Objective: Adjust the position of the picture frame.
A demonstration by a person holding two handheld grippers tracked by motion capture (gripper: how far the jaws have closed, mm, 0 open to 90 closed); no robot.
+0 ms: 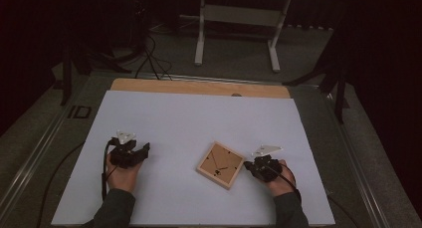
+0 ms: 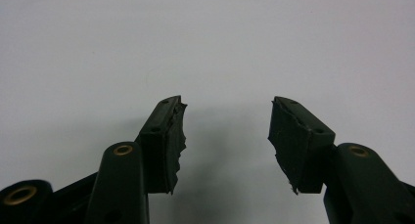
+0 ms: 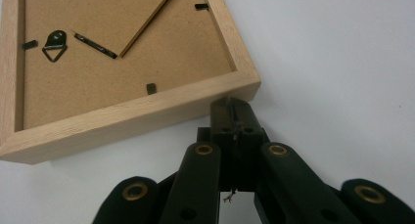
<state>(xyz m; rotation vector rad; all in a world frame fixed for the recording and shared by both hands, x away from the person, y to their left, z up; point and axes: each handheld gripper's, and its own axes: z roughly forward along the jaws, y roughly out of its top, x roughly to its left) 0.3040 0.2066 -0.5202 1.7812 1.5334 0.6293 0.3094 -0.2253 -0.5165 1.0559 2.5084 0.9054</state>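
A wooden frame (image 1: 220,164) lies back-side up on the white table (image 1: 199,118), turned like a diamond, a little to the 4 o'clock side of the sheet's middle. Its brown backing board carries a folded stand, a small metal hanger (image 3: 54,44) and black tabs.

The right tool (image 1: 250,167) sits at the frame's 3 o'clock, its jaws pressed together with nothing between them. In the right gripper view the closed tip (image 3: 234,111) points at the frame's (image 3: 127,62) outer edge near one corner, touching it or just short of it; I cannot tell which.

The left tool (image 1: 143,149) rests at 9 o'clock from the frame, well apart from it, held in the left hand (image 1: 122,175). In the left gripper view its jaws stand wide apart over bare white table (image 2: 205,43), and nothing lies between the ragged pads (image 2: 177,136).
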